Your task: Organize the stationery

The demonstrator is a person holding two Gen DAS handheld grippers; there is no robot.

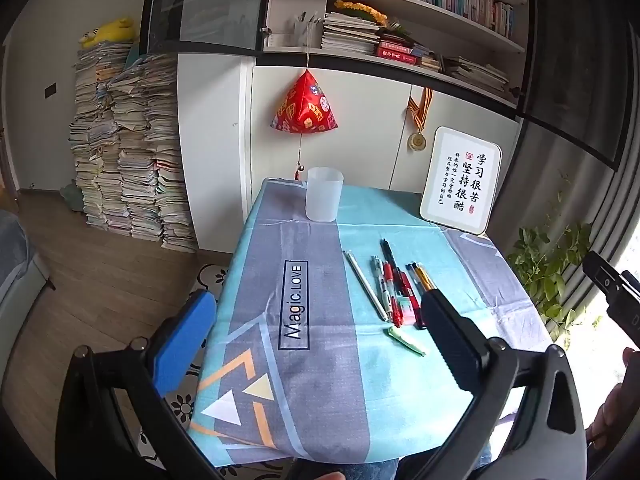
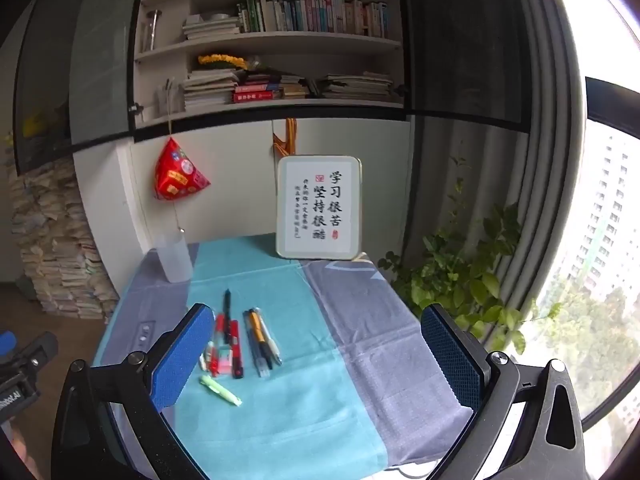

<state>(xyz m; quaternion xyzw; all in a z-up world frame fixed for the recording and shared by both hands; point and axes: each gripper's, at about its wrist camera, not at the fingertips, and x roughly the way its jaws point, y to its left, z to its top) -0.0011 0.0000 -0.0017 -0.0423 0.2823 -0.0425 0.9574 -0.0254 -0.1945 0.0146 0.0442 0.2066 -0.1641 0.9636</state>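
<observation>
**Two open grippers over a table of loose pens**

Both grippers hang above the near edge of a small table (image 1: 248,420) covered by a blue, teal and grey cloth. The left gripper (image 1: 316,312) has its jaws spread wide with nothing between them but cloth. The right gripper (image 2: 318,328) is just as wide open and holds nothing; the pens lie on the cloth beyond its left finger.

One frosted cup (image 1: 324,194) stands upright at the far left part of the table, well apart from the pens. I cannot tell if anything is inside it.

The pens (image 1: 394,284) lie in one loose row near the middle of the table, roughly side by side and pointing away from the cameras. About eight or nine can be counted, though overlap makes the exact number uncertain: one white pen (image 1: 366,284) at the left end, one long black pen (image 2: 227,314), two or three red ones, and a darker bunch on the right that includes one with a yellow barrel. One small pink eraser (image 2: 225,358) sits among the red pens. One green highlighter (image 2: 221,390) lies alone, nearer the cameras than the row and at an angle to it.

One framed calligraphy sign (image 2: 318,208) leans upright at the far right of the table.
</observation>
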